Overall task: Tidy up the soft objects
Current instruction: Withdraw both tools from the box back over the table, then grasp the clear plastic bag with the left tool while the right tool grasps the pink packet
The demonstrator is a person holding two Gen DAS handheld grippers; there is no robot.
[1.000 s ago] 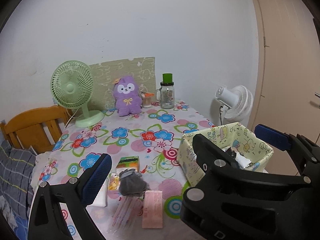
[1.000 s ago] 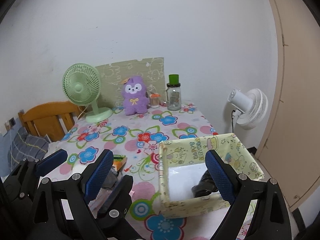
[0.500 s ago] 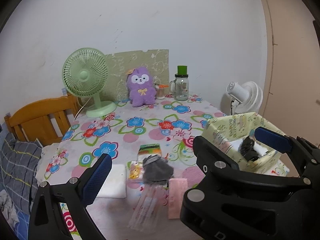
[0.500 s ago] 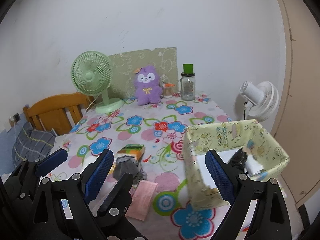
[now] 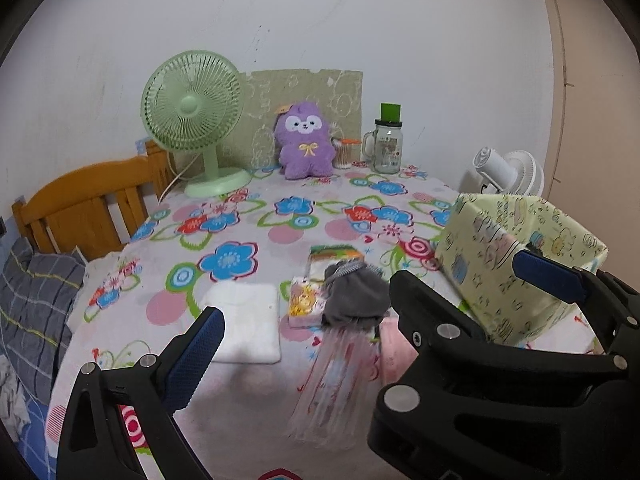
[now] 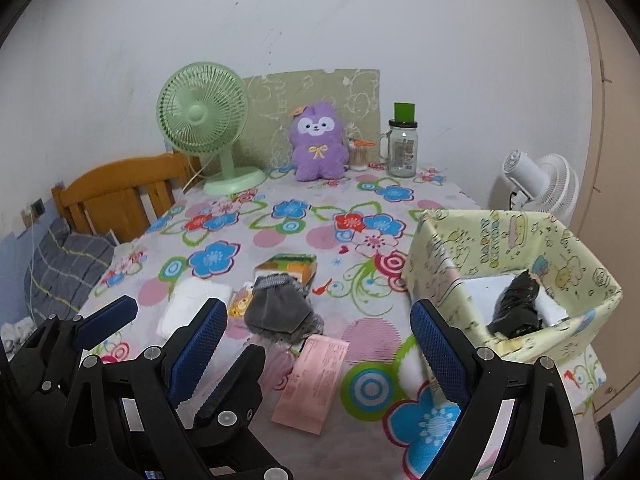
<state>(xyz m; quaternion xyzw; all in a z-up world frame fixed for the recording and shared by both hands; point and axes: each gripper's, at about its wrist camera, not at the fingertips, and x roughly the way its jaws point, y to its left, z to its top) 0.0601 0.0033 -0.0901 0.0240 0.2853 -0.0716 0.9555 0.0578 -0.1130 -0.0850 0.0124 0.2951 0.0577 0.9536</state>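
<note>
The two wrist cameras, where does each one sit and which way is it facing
Left wrist: rides the left gripper, facing across the floral table toward the wall; its open jaws frame the grey sock.
Right wrist: rides the right gripper, facing the same way; its open jaws and the left gripper show.
Shared: purple plush, green fan, yellow box.

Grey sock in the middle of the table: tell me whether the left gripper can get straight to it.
Probably yes. The left gripper is open and empty, and the grey sock lies uncovered ahead of it, on top of the flat packets; nothing stands between them.
</note>
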